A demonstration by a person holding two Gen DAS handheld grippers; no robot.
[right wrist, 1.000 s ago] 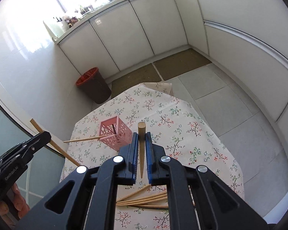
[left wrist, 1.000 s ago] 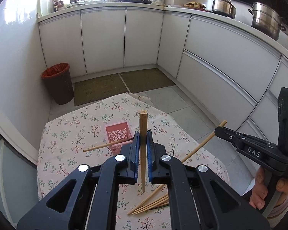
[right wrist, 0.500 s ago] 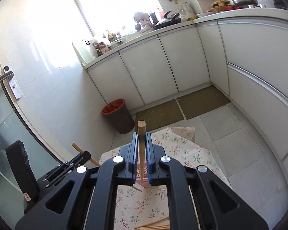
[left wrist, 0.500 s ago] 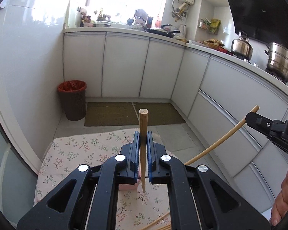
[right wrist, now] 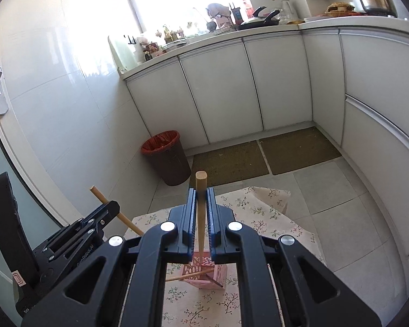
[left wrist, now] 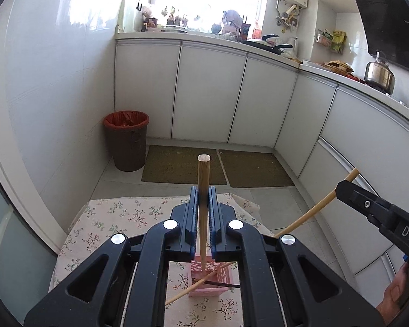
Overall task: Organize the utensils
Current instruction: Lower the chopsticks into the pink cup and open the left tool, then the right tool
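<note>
Clamping one wooden chopstick each: left gripper (left wrist: 203, 199) jaws pinched on a chopstick (left wrist: 203, 179) standing near upright, thick end up; right gripper (right wrist: 201, 199) same w/ its own chopstick (right wrist: 200, 190). Both tips hang over the pink perforated holder (left wrist: 204, 267) on the floral tablecloth (left wrist: 117, 218). Another chopstick (left wrist: 188, 286) lies slanted across holder's rim, prob. resting on it, hard to tell. Brown bin w/ red liner (left wrist: 126, 139) on floor beyond, near white cabinets (left wrist: 210, 95).
</note>
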